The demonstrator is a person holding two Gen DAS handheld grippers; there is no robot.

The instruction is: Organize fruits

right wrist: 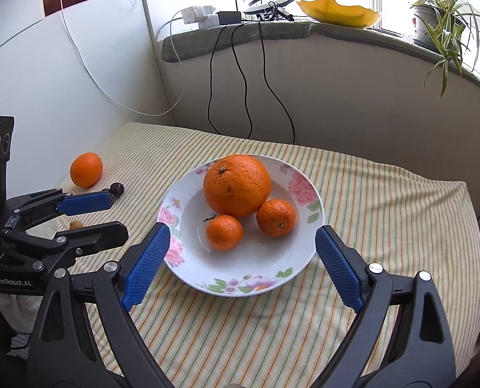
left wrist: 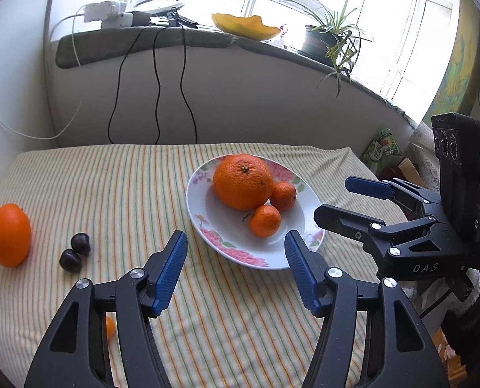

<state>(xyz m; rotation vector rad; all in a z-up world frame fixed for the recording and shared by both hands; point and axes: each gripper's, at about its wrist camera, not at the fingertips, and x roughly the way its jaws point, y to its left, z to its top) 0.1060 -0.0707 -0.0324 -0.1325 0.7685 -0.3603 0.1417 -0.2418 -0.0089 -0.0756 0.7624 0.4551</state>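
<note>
A white floral plate (left wrist: pixel 220 226) (right wrist: pixel 191 268) on the striped cloth holds a big orange (left wrist: pixel 242 181) (right wrist: pixel 236 184) and two mandarins (left wrist: pixel 265 220) (right wrist: pixel 223 232). A loose orange (left wrist: pixel 8 234) (right wrist: pixel 86 169) and two dark plums (left wrist: pixel 75 250) (right wrist: pixel 117 189) lie to the left. A small orange fruit (left wrist: pixel 110 326) (right wrist: pixel 76 225) lies under the left gripper. My left gripper (left wrist: pixel 235 270) is open and empty, short of the plate; it also shows in the right wrist view (right wrist: pixel 91 215). My right gripper (right wrist: pixel 243 265) is open and empty, over the plate's near rim; the left wrist view shows it too (left wrist: pixel 343 200).
A windowsill behind holds a yellow bowl (left wrist: pixel 245 26), a potted plant (left wrist: pixel 327 38), a ring light and chargers (left wrist: pixel 110 14). Black cables (left wrist: pixel 157 90) hang down the wall. The table's right edge drops to boxes (left wrist: pixel 382 148).
</note>
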